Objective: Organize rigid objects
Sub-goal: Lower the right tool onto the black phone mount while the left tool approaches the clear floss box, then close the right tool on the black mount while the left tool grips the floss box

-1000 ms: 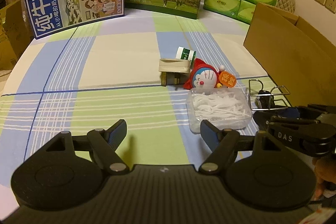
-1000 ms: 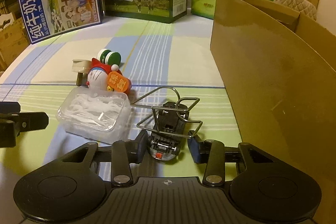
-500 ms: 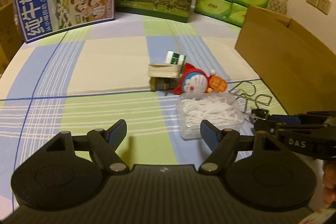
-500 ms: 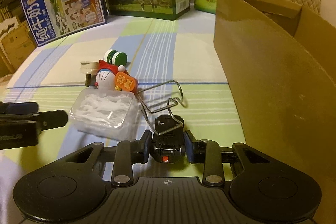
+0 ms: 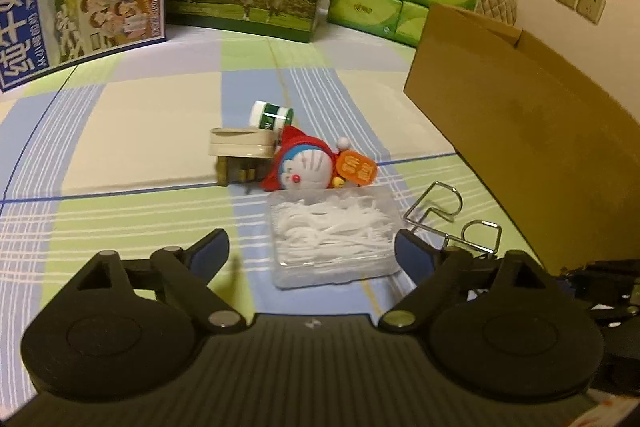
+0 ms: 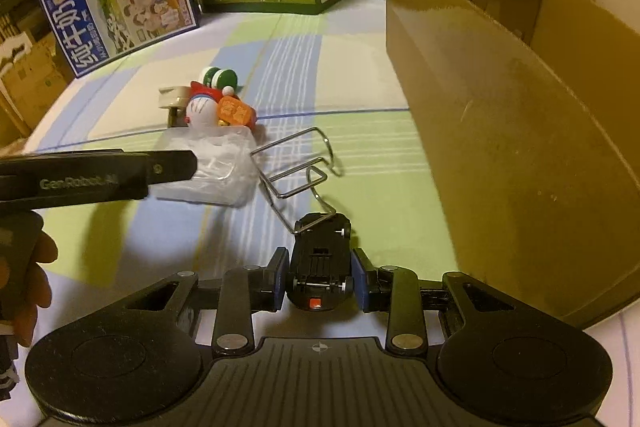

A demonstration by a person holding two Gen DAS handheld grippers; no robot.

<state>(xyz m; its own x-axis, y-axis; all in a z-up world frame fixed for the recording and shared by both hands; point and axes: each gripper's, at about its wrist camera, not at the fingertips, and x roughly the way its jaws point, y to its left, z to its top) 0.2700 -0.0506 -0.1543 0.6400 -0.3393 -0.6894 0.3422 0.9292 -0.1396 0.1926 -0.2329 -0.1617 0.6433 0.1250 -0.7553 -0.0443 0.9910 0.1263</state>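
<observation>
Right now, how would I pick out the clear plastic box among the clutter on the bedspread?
Start at the big open cardboard box on the right of the checked bedspread, then move left to the small cluster of things. The clear plastic box is the nearest of them, just in front of the blue-and-red cat toy; it alone is see-through, packed with white floss picks.

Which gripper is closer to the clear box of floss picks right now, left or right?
Left. The left gripper stands open just short of the clear box of floss picks, facing it. The right gripper is off to its right, shut on a black clip with a wire frame.
</observation>
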